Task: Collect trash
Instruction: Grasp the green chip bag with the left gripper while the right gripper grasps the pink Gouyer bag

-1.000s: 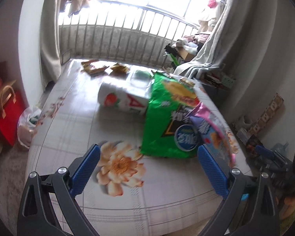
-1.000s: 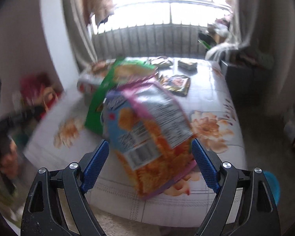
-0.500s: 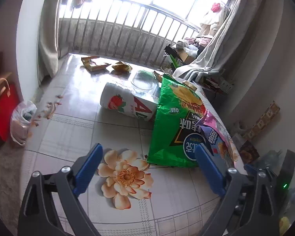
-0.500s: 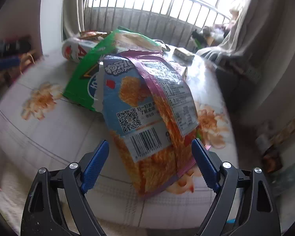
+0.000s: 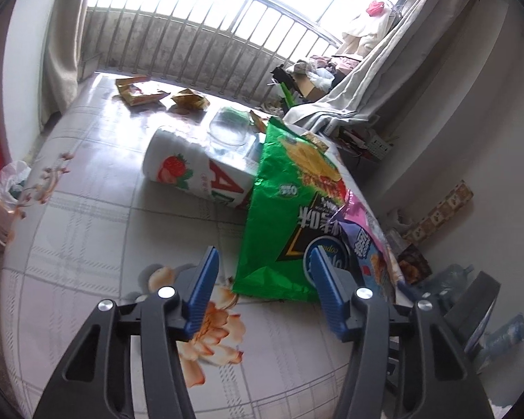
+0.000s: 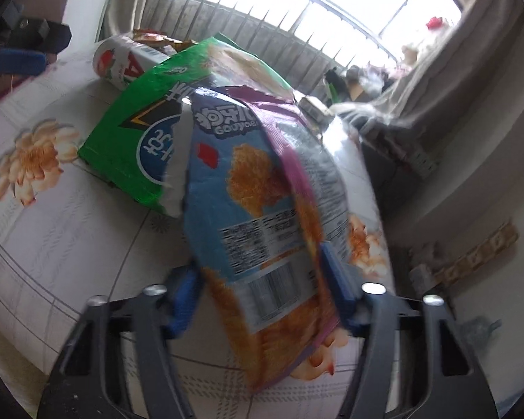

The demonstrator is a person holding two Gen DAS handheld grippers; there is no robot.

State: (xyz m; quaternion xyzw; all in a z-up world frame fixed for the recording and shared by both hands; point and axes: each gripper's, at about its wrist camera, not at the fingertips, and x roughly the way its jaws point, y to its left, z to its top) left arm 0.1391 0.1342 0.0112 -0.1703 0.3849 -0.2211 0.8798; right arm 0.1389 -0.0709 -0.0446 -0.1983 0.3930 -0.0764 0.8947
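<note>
A large green snack bag (image 5: 290, 206) lies on the floral tablecloth (image 5: 87, 244), leaning on a white strawberry-print carton (image 5: 195, 173). A blue and purple snack bag (image 6: 258, 216) overlaps its right side; it also shows in the left wrist view (image 5: 370, 241). My left gripper (image 5: 262, 279) is open, its jaws either side of the green bag's near corner. My right gripper (image 6: 262, 279) has narrowed around the blue and purple bag, its jaws at the bag's sides; the view is blurred.
A clear glass bowl (image 5: 228, 129) sits behind the carton. Small wrappers (image 5: 139, 90) lie at the table's far end by the window railing. A plastic trash bag (image 5: 7, 195) stands on the floor left of the table. Water bottles (image 5: 457, 276) stand at the right.
Both grippers' jaws have narrowed. The left gripper moved forward to the green bag's near corner. The right gripper moved closer around the blue and purple bag.
</note>
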